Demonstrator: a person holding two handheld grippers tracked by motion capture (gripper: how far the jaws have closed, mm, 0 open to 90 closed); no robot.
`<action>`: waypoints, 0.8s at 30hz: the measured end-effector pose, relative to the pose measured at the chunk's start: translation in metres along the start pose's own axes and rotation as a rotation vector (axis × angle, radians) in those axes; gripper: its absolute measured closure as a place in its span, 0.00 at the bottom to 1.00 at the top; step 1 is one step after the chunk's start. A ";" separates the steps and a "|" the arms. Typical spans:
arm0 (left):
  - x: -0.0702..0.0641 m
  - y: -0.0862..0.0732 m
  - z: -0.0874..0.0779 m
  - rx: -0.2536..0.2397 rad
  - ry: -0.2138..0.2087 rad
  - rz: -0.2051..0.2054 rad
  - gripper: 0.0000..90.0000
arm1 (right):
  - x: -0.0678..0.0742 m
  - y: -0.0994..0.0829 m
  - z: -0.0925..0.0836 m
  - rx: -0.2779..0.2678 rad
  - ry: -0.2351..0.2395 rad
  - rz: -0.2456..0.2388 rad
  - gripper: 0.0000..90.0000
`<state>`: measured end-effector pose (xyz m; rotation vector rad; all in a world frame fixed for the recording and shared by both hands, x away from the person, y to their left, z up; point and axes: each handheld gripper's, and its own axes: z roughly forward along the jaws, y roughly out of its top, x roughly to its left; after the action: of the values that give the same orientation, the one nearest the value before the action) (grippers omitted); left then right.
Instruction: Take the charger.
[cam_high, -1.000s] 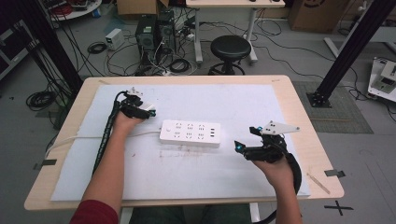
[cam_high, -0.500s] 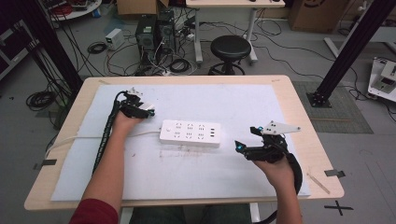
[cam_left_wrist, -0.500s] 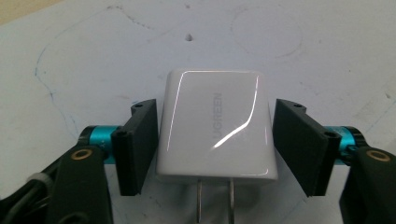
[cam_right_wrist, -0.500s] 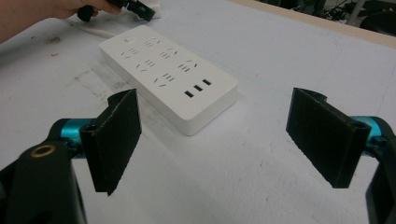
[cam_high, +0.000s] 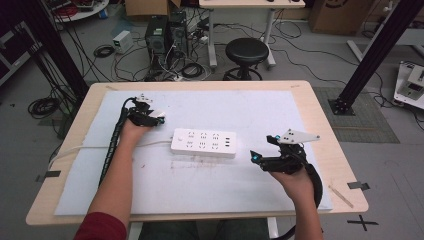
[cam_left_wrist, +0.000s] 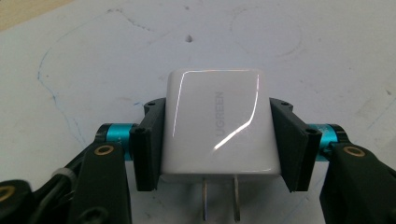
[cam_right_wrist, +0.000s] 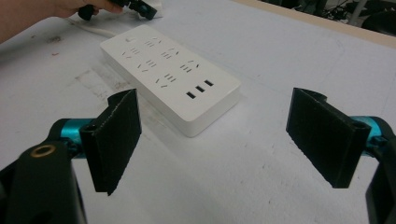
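A wooden desk (cam_high: 320, 115) is seen from above, covered by a pale sheet (cam_high: 260, 112). At its centre lies a white power strip (cam_high: 204, 143), its cord (cam_high: 80, 149) trailing toward nine o'clock. At ten o'clock of the strip, the left hand-held gripper (cam_high: 159, 117) has just closed its jaws on a small white charger (cam_high: 158, 114). At four o'clock of the strip, the right hand-held gripper (cam_high: 255, 157) rests on the sheet, apart from the strip. Beyond the desk at twelve o'clock stands a black stool (cam_high: 246, 51) among floor cables.
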<state>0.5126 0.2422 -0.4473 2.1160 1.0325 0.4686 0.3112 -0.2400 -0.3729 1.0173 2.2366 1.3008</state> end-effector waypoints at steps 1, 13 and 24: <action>0.000 0.000 0.000 0.001 0.001 0.004 0.47 | 0.000 0.000 0.000 0.000 0.000 -0.001 0.20; -0.018 0.018 -0.046 -0.090 -0.039 0.092 0.47 | 0.001 0.016 0.004 0.011 0.033 -0.024 0.20; -0.062 0.021 -0.116 -0.204 -0.122 0.198 0.47 | 0.007 0.031 0.007 0.024 0.100 -0.056 0.20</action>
<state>0.4173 0.2371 -0.3545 2.0435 0.6793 0.5109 0.3234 -0.2213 -0.3499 0.9095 2.3422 1.3318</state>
